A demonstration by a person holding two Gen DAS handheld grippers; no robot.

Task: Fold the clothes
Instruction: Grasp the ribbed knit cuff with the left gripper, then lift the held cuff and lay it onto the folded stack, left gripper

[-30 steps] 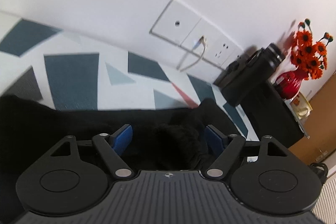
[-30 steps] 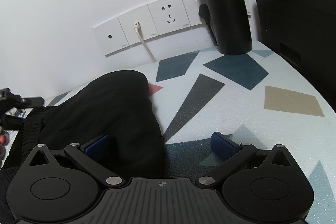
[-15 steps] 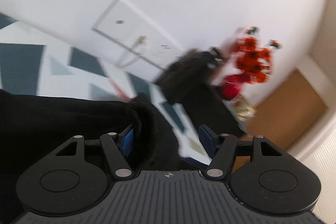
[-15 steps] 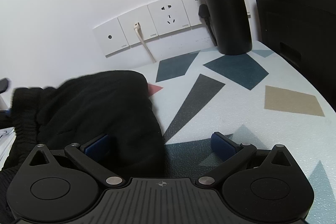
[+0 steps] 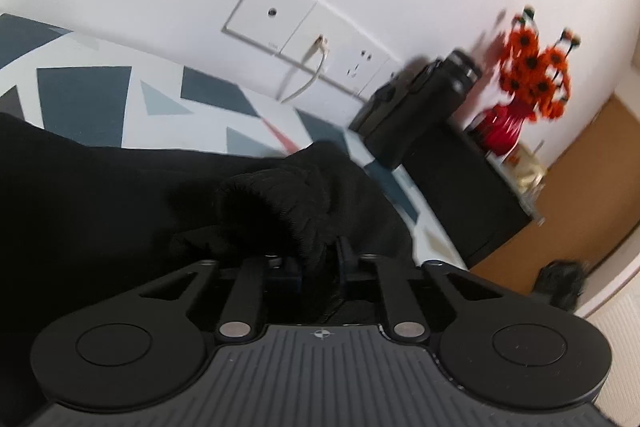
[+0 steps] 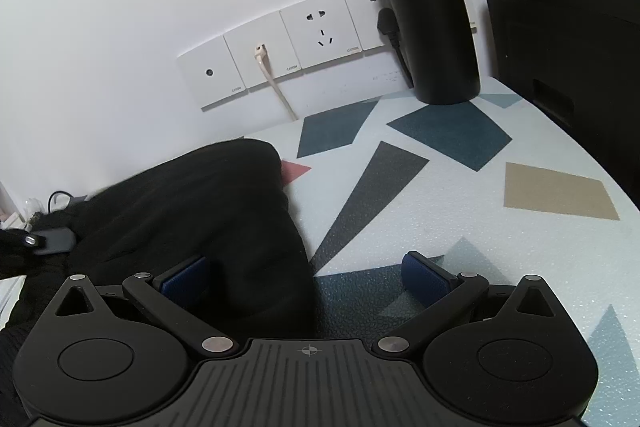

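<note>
A black garment (image 5: 104, 195) lies across the patterned table (image 5: 84, 99). In the left wrist view a ribbed cuff of it (image 5: 280, 203) bunches up between the fingers of my left gripper (image 5: 316, 263), whose jaws are shut on that cloth. In the right wrist view the same black garment (image 6: 208, 211) lies folded at the left. My right gripper (image 6: 306, 277) is open and low over the table (image 6: 556, 191), its left pad (image 6: 184, 277) against the cloth edge and its right pad (image 6: 424, 275) over bare table.
A black bottle (image 6: 424, 3) stands by the wall sockets (image 6: 320, 31) with a white cable (image 6: 272, 83) plugged in. A black box (image 6: 568, 43) is at the right edge. Red vase with orange flowers (image 5: 528, 75) sits on it. Small items lie at far left (image 6: 48, 239).
My left gripper has gone from open to shut, pinching the garment's cuff, after swinging right and back. The cloth's left part shifted in the right wrist view; the right gripper stayed put.
</note>
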